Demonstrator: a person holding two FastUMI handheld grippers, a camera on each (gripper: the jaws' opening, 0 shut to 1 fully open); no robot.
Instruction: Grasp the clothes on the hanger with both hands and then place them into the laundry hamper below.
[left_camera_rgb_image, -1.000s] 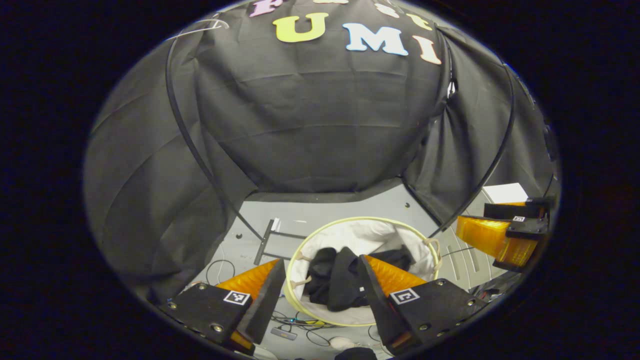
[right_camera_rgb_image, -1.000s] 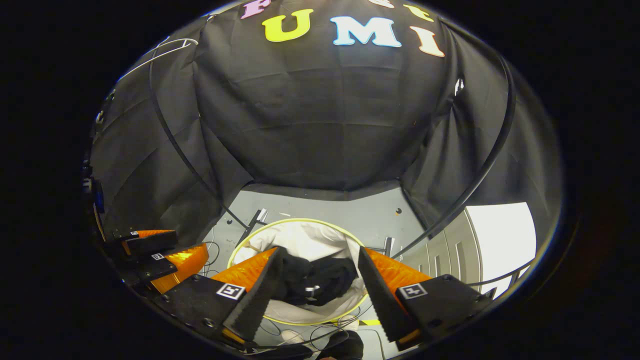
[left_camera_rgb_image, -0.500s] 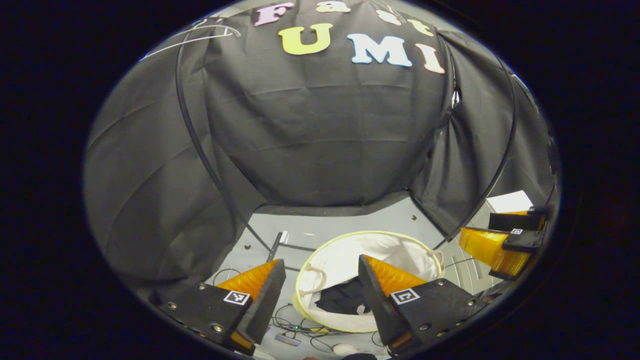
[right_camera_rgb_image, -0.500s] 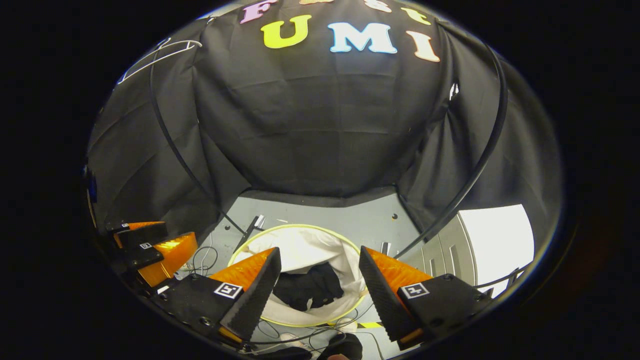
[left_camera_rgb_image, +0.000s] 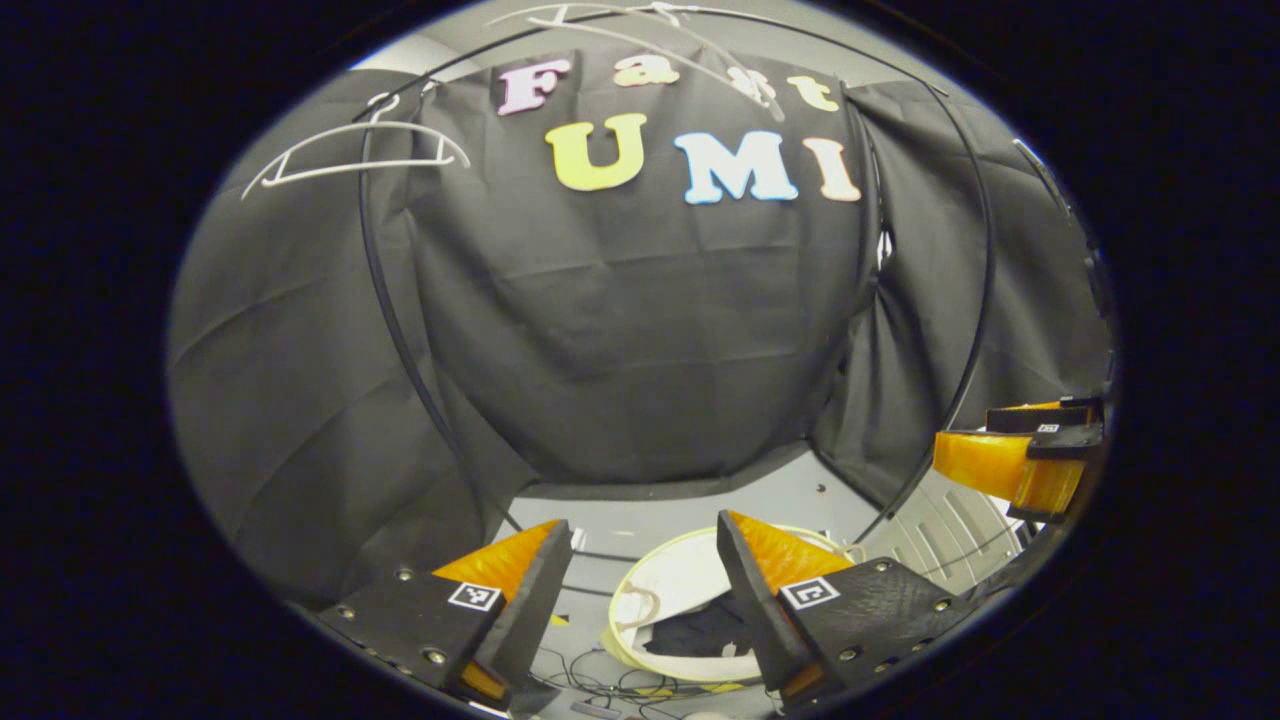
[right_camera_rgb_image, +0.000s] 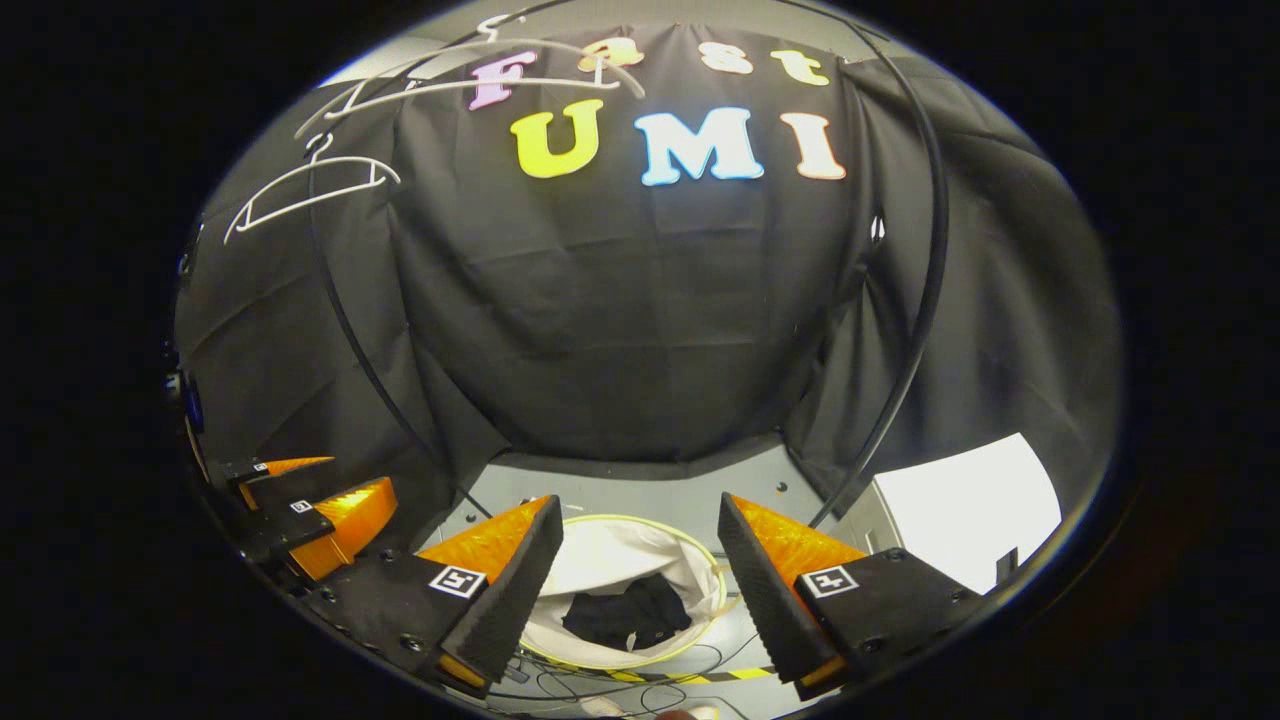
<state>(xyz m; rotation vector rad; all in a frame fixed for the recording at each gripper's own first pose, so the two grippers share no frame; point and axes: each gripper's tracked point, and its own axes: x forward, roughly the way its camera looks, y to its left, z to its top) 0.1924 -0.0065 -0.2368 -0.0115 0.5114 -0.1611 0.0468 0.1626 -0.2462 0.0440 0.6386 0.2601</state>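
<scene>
A black garment lies bunched inside the round white laundry hamper on the grey floor. My left gripper hangs open high above the hamper, nothing between its fingers. My right gripper is open too, empty, above the hamper. In the left gripper view the right gripper shows at the right edge. In the right gripper view the left gripper shows at the lower left. Bare white hangers hang at the upper left.
A black curved rail pole runs down each side of the booth. Cables lie on the floor beside the hamper. A white box stands at the right. Yellow-black tape marks the floor.
Both grippers have risen away from the hamper and tilted up. The hamper with the black garment has shrunk toward the bottom of both views. The bare hangers have come into view.
</scene>
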